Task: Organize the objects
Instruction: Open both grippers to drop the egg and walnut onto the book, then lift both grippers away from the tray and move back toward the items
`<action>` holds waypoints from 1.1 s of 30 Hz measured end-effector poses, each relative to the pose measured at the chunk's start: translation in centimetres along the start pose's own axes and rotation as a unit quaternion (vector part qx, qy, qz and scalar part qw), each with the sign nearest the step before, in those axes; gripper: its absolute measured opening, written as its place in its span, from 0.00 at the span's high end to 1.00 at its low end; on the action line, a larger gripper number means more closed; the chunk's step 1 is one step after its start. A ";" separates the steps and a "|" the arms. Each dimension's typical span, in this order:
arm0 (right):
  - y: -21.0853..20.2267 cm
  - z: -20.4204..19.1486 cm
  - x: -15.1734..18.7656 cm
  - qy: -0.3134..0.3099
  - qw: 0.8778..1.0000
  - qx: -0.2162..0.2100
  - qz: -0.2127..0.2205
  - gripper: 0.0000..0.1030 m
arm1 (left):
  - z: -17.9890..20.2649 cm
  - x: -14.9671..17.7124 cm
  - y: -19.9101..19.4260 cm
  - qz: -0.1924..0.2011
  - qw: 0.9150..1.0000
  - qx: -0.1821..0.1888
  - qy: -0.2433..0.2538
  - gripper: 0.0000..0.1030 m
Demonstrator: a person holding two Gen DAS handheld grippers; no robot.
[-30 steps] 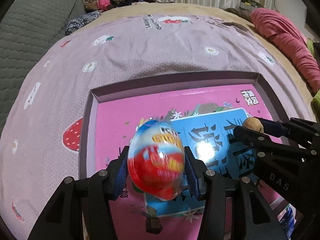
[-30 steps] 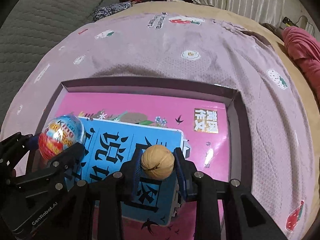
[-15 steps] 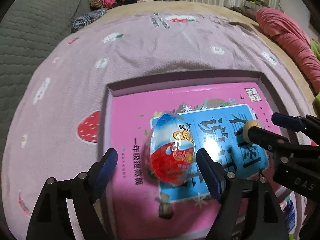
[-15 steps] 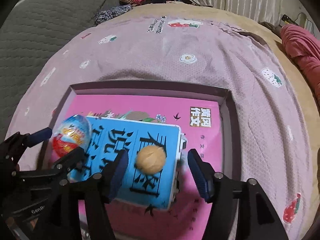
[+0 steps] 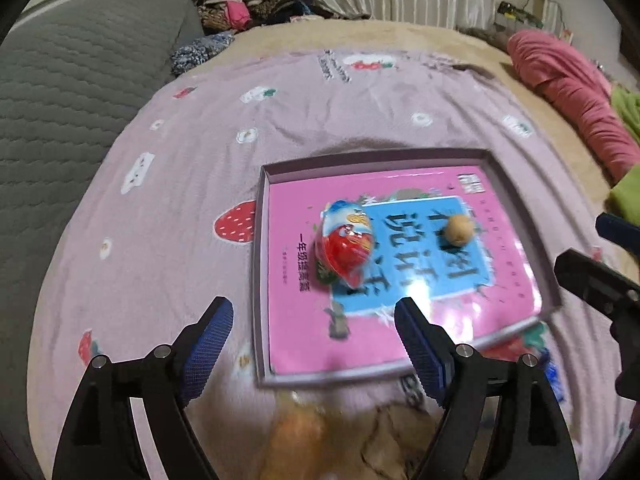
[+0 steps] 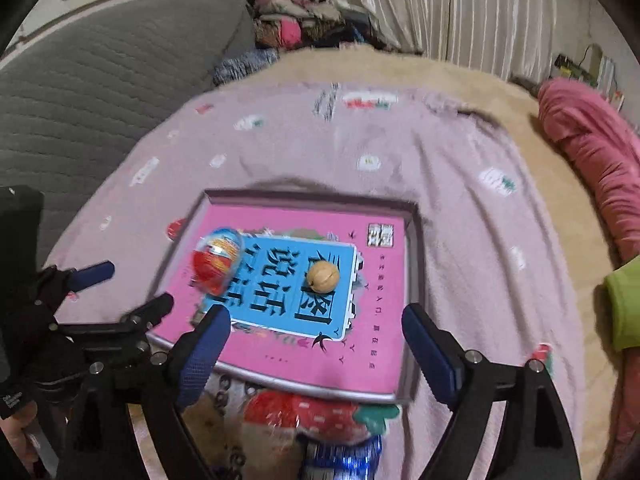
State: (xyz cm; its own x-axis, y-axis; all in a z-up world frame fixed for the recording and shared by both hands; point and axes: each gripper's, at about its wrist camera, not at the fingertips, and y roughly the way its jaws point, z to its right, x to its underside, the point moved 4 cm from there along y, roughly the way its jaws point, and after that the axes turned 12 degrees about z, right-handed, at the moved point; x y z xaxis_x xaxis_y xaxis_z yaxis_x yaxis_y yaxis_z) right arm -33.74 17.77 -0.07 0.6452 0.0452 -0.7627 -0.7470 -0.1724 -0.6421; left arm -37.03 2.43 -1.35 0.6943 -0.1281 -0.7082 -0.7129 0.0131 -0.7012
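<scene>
Foil egg (image 5: 346, 246), red-blue, glossy, lies beside tan walnut (image 5: 459, 230) | near-edge clutter blurred | both jaws just opened wide, empty

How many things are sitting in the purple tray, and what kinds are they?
Pink book with a blue panel, lying flat in the purple tray: 1
Red-and-blue foil-wrapped toy egg, resting on the book: 1
Round tan walnut, resting on the book: 1
Total: 3

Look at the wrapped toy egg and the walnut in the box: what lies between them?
Nothing stands between the toy egg and the walnut; only the blue panel of the book cover lies there. The right wrist view shows it best.
</scene>
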 end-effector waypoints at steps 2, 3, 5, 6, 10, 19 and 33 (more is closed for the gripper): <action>-2.7 -0.6 -0.4 -0.007 1.000 -0.002 0.022 0.11 | 0.1 -0.1 -2.3 0.021 1.000 -0.001 0.000 0.18; -3.6 -0.9 -0.5 -0.008 1.000 -0.002 0.028 0.09 | 0.1 -0.1 -3.5 0.029 1.000 -0.001 -0.001 0.12; -5.8 -1.5 -0.6 -0.009 0.999 -0.009 0.042 0.09 | 0.4 -0.1 -5.8 0.044 0.999 0.006 0.000 0.00; -7.0 -1.9 -0.6 -0.010 0.999 -0.011 0.050 0.09 | 0.6 0.1 -7.3 0.055 0.998 0.006 0.004 0.00; -10.9 -3.2 -0.4 -0.023 0.997 -0.013 0.077 0.08 | 0.9 0.4 -11.6 0.089 0.996 -0.006 0.016 0.00; -19.4 -4.8 0.9 -0.037 0.989 -0.021 0.142 0.05 | 0.4 2.1 -21.0 0.164 0.986 -0.034 0.018 0.00; -27.4 -6.4 3.8 -0.049 0.975 -0.015 0.215 0.02 | -0.2 4.4 -30.0 0.232 0.972 -0.040 -0.007 0.00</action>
State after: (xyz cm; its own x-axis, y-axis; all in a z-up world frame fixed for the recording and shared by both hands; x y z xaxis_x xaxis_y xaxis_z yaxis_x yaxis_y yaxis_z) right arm -9.80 16.41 15.16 0.2543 0.0551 -0.9656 -0.9391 -0.2246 -0.2601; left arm -12.62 1.23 16.55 0.2975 -0.1122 -0.9481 -0.9544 -0.0106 -0.2982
